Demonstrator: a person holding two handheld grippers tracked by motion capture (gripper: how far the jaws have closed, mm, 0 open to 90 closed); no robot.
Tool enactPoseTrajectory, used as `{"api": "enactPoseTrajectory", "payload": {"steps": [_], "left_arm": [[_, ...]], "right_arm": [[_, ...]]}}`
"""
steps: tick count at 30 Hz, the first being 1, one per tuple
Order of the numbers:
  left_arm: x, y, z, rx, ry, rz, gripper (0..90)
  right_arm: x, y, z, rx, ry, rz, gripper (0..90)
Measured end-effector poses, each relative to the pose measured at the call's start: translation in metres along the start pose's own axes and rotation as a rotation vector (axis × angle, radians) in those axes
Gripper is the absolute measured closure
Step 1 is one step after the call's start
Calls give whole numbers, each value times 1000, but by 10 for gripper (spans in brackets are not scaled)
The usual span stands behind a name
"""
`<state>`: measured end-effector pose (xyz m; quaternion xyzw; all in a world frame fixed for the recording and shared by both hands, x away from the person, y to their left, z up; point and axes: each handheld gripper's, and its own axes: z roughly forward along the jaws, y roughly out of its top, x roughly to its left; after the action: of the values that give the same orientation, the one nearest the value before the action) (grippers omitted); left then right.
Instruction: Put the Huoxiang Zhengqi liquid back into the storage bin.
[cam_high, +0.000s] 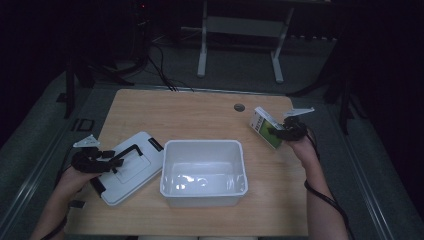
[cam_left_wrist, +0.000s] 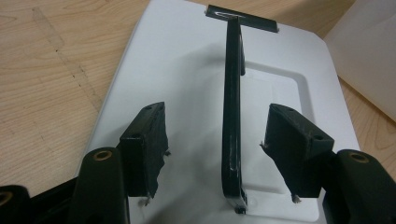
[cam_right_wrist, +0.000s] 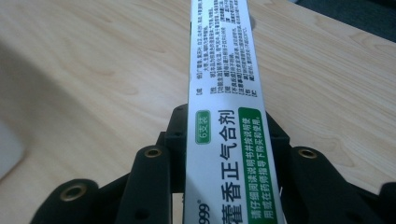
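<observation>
A white lid (cam_high: 131, 172) lies flat on the wooden table at the left, its black handle (cam_high: 125, 151) standing up. My left gripper (cam_high: 107, 159) straddles that handle; in the left gripper view the handle (cam_left_wrist: 232, 93) rises between the two pads with a gap on each side, so the left gripper (cam_left_wrist: 217, 111) is open above the lid (cam_left_wrist: 187, 60). At the right, my right gripper (cam_high: 280, 132) is shut on a green-and-white printed carton (cam_high: 265, 127), which it holds tilted above the table. In the right gripper view the carton (cam_right_wrist: 224, 93) runs up between the jaws of the right gripper (cam_right_wrist: 225, 116).
An open white bin (cam_high: 202, 142) stands in the middle of the table, between the lid and the carton; its corner (cam_left_wrist: 369, 56) lies just right of the lid. A round cable hole (cam_high: 239, 107) is at the back. Beyond the table are a dark floor and a desk frame (cam_high: 202, 45).
</observation>
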<state>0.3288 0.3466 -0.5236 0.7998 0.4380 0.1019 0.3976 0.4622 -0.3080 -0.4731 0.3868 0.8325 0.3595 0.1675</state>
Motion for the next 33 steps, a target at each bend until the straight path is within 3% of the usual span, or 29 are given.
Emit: {"api": "enactPoseTrajectory", "payload": {"steps": [12,15,18,20,24,25,33], "left_arm": [[0,3,-3,-8,5,-5,389],[-1,3,-2,11,14,4,389],[-3,4,-2,17,18,9,389],[-2,4,-3,19,17,10,389],[-1,3,-4,13,17,5,389],[-1,3,-5,6,16,-1,388],[-2,3,-7,13,18,1,389]], "right_arm": [[36,-5,-46,-42,40,-86,649],[53,-5,-67,-83,55,-108,649],[62,-4,-76,-102,74,-124,649],[73,0,-90,-123,94,-159,651],[84,7,-103,-148,106,-193,651],[90,13,-110,-166,118,-226,651],[119,40,-123,-221,191,-318,652]]}}
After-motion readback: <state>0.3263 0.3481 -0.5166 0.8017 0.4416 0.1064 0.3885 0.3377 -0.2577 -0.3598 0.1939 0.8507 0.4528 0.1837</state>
